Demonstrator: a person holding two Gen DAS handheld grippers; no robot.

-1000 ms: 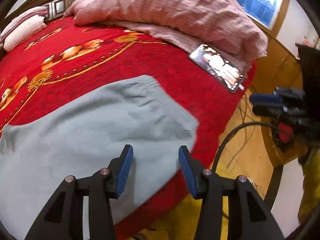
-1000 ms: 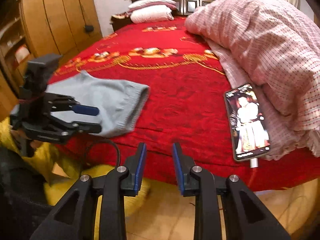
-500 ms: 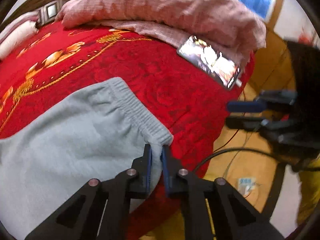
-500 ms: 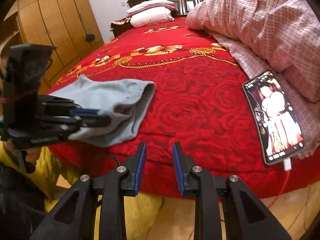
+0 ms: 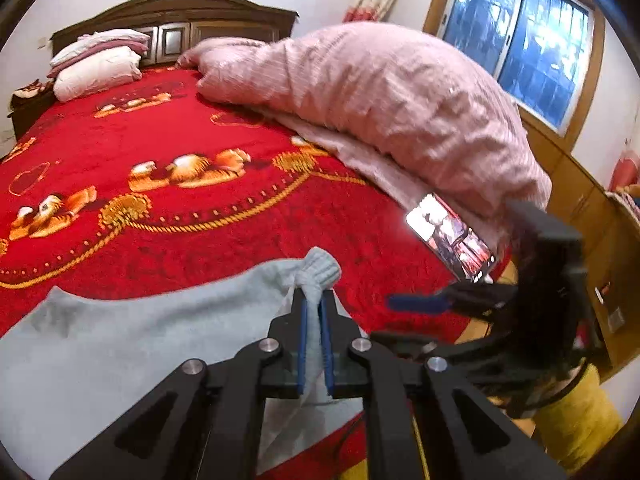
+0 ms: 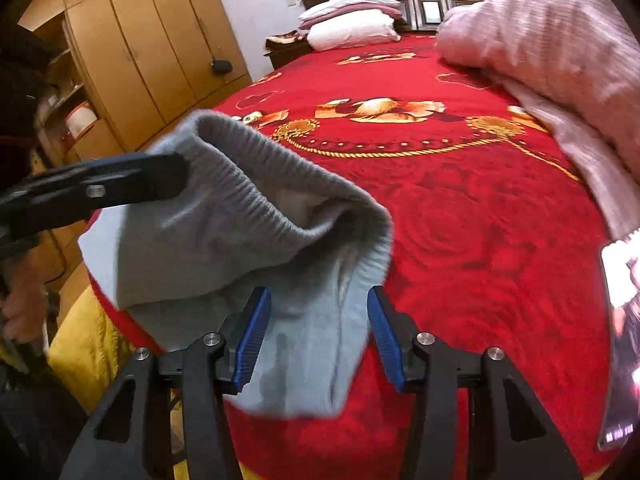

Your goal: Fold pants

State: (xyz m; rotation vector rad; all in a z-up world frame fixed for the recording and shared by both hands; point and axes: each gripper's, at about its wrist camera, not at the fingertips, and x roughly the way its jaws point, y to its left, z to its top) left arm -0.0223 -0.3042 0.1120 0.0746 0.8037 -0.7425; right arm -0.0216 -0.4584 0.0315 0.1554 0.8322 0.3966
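Grey pants (image 5: 120,344) lie at the red bedspread's (image 5: 200,216) near edge; my left gripper (image 5: 314,320), spread a second ago, now pinches their lifted waistband (image 6: 256,184). My right gripper (image 6: 318,330) is opening around the other corner, ready for folding.

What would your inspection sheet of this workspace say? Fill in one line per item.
Surface: bed with red patterned blanket.
Job's things: grey pants, ribbed waistband lifted at the bed's edge.
Clutter: lit phone; pink quilt; pillows.
Grippers: left hand-held gripper shut on the waistband; right hand-held gripper opening, pants between its jaws, not pinched.
Cables: nothing seen clearly.
Surroundings: wardrobe, window, headboard.
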